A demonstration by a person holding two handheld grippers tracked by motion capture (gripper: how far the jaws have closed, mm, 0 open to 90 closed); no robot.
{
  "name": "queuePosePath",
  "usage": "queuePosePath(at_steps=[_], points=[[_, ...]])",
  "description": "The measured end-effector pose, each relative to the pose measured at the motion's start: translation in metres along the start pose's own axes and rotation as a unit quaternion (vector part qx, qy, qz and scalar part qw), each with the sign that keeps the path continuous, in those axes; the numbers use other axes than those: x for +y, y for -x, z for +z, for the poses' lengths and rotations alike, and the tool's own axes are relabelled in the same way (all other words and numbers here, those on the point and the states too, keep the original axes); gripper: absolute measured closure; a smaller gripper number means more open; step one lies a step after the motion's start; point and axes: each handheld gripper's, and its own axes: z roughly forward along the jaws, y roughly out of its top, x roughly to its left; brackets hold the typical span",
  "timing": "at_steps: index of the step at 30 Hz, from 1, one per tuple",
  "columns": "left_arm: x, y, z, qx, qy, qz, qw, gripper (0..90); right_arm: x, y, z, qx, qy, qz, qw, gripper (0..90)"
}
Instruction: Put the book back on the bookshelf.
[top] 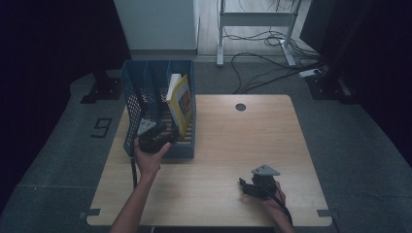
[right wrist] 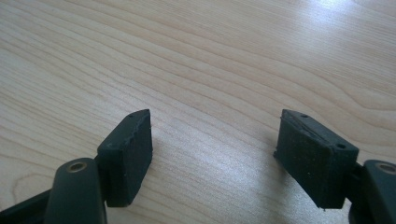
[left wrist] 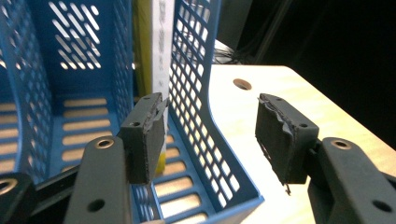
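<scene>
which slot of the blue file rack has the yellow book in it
The rightmost slot of the blue file rack, nearest the table's middle. The yellow book leans there; the other slots look empty. The left tongs straddle that slot's outer wall.

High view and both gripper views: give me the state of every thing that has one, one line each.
Blue file rack: upright on the table, slots open toward the person.
Yellow book: standing in the rightmost slot, leaning.
Left tool: open, straddling the rack's right wall.
Right tool: open, empty, over bare table.
</scene>
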Motion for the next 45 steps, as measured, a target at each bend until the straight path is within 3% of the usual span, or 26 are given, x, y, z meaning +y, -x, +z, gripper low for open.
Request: queuePosePath(at_steps=[11, 22, 28, 33, 45], points=[[-0.03, 0.011, -0.011, -0.027, -0.027, 0.021, 0.999, 42.4, 0.0, 0.0, 0.0, 0.0, 0.0, -0.001, 1.0, 26.1], [-0.069, 0.008, -0.015, -0.06, -0.056, 0.007, 0.9966, 42.2, 0.0, 0.0, 0.0, 0.0, 0.0, -0.001, 1.0, 26.1], [-0.085, 0.009, -0.019, -0.067, -0.071, 0.016, 0.9951, 41.9, 0.0, 0.0, 0.0, 0.0, 0.0, -0.001, 1.0, 25.9], [-0.094, 0.007, -0.019, -0.073, -0.081, 0.012, 0.994, 41.6, 0.0, 0.0, 0.0, -0.001, 0.0, 0.0, 1.0, 25.7], [-0.098, 0.005, -0.016, -0.075, -0.091, 0.011, 0.993, 41.4, 0.0, 0.0, 0.0, -0.001, -0.001, 0.0, 1.0, 25.6]])
